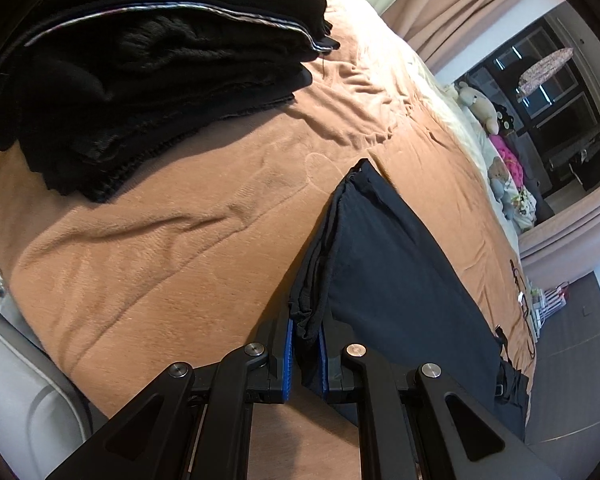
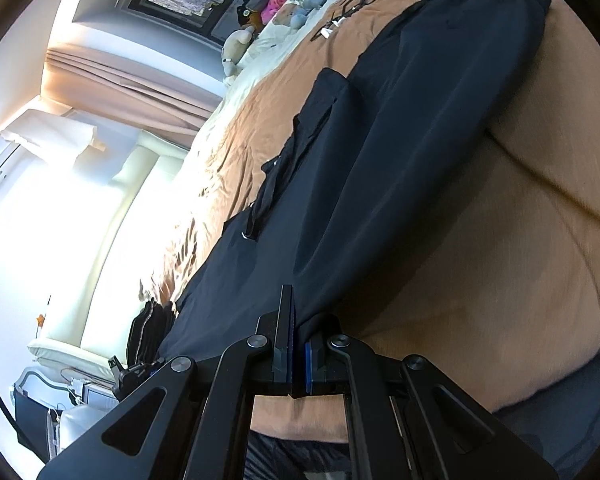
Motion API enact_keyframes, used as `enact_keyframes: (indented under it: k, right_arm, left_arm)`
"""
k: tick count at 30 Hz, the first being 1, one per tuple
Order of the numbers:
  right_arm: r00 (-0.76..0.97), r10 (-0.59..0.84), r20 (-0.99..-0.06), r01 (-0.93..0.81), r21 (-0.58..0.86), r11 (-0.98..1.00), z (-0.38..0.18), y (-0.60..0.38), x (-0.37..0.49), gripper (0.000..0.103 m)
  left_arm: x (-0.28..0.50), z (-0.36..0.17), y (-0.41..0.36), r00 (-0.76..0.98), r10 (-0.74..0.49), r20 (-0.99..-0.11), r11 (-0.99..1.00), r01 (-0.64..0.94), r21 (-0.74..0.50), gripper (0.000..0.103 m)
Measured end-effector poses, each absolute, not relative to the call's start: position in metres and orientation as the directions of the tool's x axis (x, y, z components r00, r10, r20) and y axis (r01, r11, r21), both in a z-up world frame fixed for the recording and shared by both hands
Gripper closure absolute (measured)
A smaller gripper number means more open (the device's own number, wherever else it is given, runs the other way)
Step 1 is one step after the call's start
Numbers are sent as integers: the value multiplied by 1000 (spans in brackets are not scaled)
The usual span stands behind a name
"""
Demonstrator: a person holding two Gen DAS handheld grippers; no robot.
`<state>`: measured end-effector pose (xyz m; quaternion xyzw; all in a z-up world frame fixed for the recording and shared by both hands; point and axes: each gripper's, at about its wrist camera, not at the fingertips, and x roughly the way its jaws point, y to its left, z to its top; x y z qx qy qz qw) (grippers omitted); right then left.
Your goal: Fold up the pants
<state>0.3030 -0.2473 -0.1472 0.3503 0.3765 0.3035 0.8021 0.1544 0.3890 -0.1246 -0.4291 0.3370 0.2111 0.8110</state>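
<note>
Gripping a bunched edge of the dark navy pants (image 1: 384,280), the left gripper (image 1: 305,354) has its blue pads pressed on the fabric; the garment lies on the tan blanket (image 1: 160,248) to the right, with a stack of folded black clothes (image 1: 140,80) far left (plush toys (image 1: 484,108) line the far right edge). In the right wrist view, the right gripper (image 2: 299,364) is clamped on another edge of the pants (image 2: 400,152), which stretch away toward the far waistband.
</note>
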Motion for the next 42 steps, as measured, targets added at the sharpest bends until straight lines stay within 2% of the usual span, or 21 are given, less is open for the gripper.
enact_keyframes:
  k: [10,13,15,16,17,18,19,27,42]
  right_arm:
    - [518,748,-415,-222,779,586,-149,-239,311,102]
    - [500,727,-470,-198,755,625,-155,-239,318,99]
    - [500,716,-487,-195,743,641,-155,-242,321,92]
    - [506,709,-492,-192,737,648,-155,-245,322,80]
    - [514,704,-490,-192,734,651,-154,-248,321,59]
    - [532,696,-482,-193,732,654,-152,-254,320,49]
    - [556,685,-470,-194,728,657,-149,-261,319,37]
    - [651,625,-431,-109,761,639,-149,-325,341,37]
    - [753,511,-414,24,793,609,-151,-387,417,37]
  left_arm:
    - [148,-134,401,673,56,-738,521,-650,-553,93]
    - [150,-144,401,646,28,-763,513,-664,-543,91]
    - [150,-145,400,631,31,-775,528,-669,-523,89]
    - [150,-145,398,623,35,-782,538,-671,-510,88]
    - [151,-145,397,615,37,-787,544,-673,-501,83]
    - [151,-144,396,611,36,-791,549,-673,-495,76]
    - [150,-144,395,614,33,-788,552,-669,-498,74]
    - [153,-141,386,596,34,-802,577,-667,-471,64]
    - [166,-144,381,553,74,-830,568,-707,-421,62]
